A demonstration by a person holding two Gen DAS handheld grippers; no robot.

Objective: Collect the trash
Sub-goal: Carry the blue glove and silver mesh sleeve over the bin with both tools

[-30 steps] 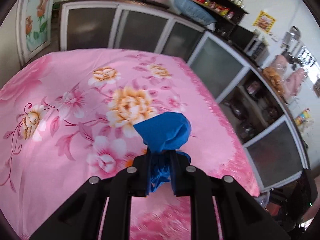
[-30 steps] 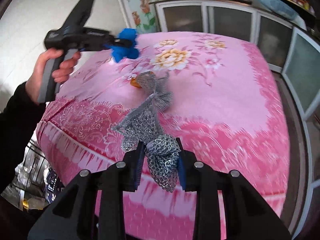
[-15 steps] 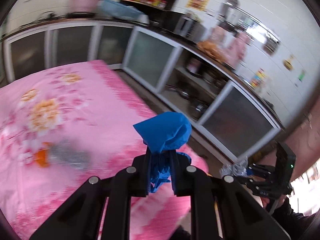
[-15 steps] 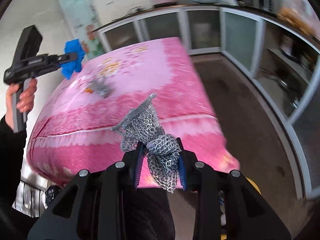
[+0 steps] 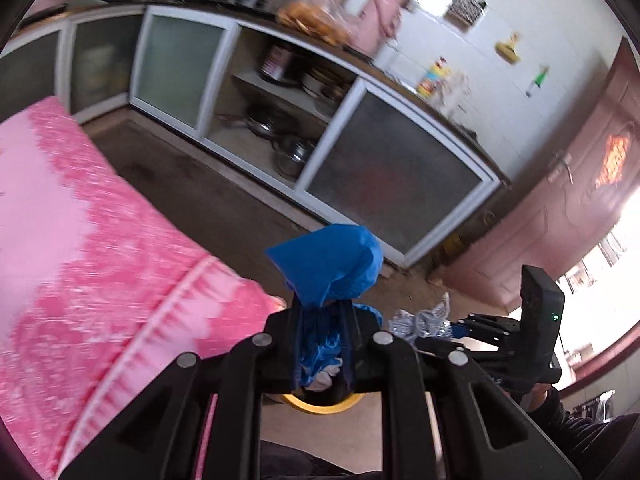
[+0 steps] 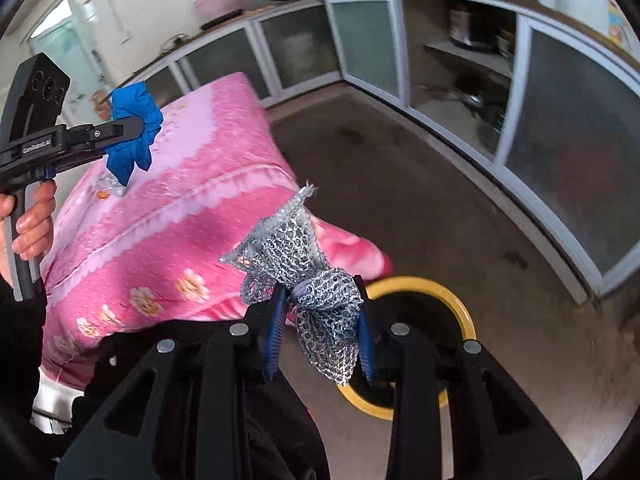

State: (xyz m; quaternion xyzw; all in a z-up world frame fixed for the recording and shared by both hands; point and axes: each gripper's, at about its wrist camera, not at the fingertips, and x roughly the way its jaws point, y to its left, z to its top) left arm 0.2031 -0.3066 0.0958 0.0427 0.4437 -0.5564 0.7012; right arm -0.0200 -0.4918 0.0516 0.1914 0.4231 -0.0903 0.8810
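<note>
Beside the pink-covered bed, above the floor bin:

Location: kitchen-like room with glass-fronted cabinets (image 6: 368,52) along the walls; both grippers are off the bed's edge, over the bare floor (image 6: 460,216).

Left gripper (image 5: 322,334): jaws clenched on a crumpled blue plastic wrapper (image 5: 330,264), which bunches up above the fingertips and trails down between them. A bit of white shows low in the same bundle; what it is cannot be told.

Right gripper (image 6: 320,320): jaws grasping a wad of silver mesh wrapping (image 6: 304,264), its loose end fanned upward and a tail hanging below.

Bin (image 6: 460,308): round, yellow-rimmed, dark inside, standing on the floor. In the right wrist view it lies directly behind and below the silver piece; in the left wrist view only an arc of the rim shows under the blue piece.

Bed (image 6: 192,200): pink floral cover. A small silver scrap (image 6: 111,186) with an orange bit (image 6: 100,195) beside it lies on top, partly hidden behind the blue wrapper.

Person: a hand (image 6: 30,220) in a dark sleeve on the left gripper's handle.

Task status (judged): two pieces picked up and carried to the bin, neither dropped yet. Remaining: release both over the opening, then return for the scrap on the bed.
</note>
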